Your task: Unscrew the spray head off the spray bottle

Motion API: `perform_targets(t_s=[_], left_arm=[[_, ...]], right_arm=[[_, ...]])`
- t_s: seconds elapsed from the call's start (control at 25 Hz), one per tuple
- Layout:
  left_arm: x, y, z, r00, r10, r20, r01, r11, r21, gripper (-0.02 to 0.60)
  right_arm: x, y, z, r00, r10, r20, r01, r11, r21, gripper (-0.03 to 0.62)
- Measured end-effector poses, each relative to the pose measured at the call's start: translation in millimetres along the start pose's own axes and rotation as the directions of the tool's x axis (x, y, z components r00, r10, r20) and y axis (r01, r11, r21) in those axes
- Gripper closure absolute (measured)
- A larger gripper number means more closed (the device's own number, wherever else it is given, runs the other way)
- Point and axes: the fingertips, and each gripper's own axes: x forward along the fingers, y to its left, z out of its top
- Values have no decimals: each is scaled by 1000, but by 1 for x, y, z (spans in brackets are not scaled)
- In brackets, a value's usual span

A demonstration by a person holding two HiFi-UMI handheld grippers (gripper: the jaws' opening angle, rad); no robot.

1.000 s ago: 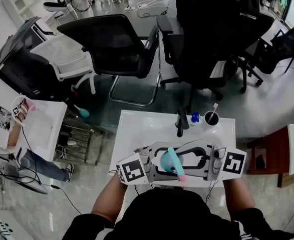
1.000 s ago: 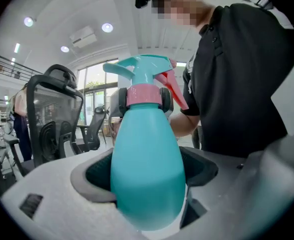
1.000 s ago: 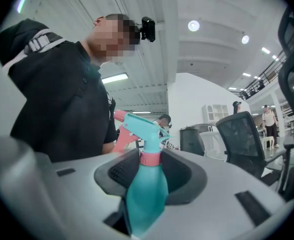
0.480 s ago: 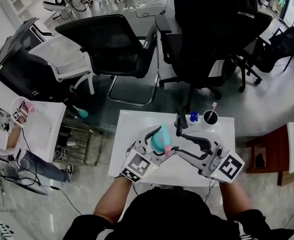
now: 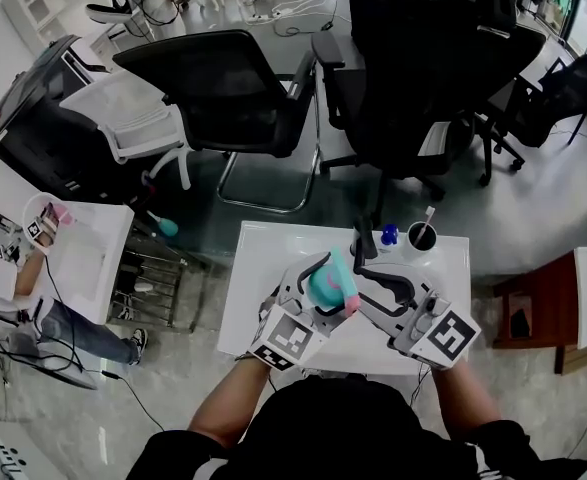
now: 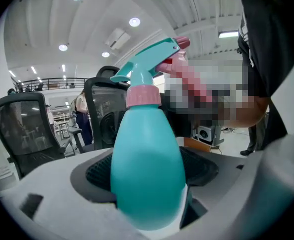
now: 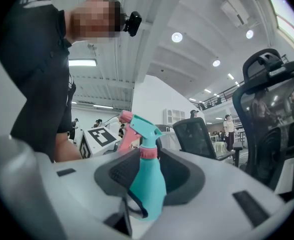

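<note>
Filling the left gripper's [image 6: 149, 194] closed jaws, the teal bottle [image 6: 147, 169] is hidden at its base. A pink collar [image 6: 143, 95] is seen under the teal spray head [image 6: 149, 59]. It is held above the table [image 5: 263, 258]. Only in the right gripper's [image 7: 147, 184] view are that gripper's jaws seen wide around it; contact cannot be judged.

No legible text, brand, nr or sign in any view. Closest thing: black-and-white square code patterns on the left marker cube [image 5: 295, 340] and the right marker cube [image 5: 445, 336]. They're blocks only, w/o letters or digits. Left one also shows in the right gripper view. Spray bottle [image 6: 147, 169] shows plain teal w/ pink collar, no print legible.
</note>
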Motion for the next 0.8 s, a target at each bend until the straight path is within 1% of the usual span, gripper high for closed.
perform_targets(t_s=[0.08,0.2,0.4,0.6,0.68,0.8], left_arm=[[1,-6,1,1000,-18,1,18,1000,14,186],[5,-9,-6,1000,-18,-13,18,1000,11,186],[10,-13,-9,999,-13,-30,13,1000,18,186],[15,-15,-11,999,-18,-42,18,1000,21,186],[14,-16,-11,999,-31,-37,31,999,18,186],[13,-20,-7,997,-70,-13,70,998,8,186]], right_arm=[[1,3,1,1000,15,9,-15,1000,7,461],[3,6,3,1000,24,15,-24,1000,14,454],[7,4,2,1000,-22,11,21,999,26,451],[13,8,1,999,-51,-7,51,999,-11,456],[14,10,1,999,-47,-9,47,999,-23,457],[12,11,2,1000,-18,-7,17,1000,-23,459]])
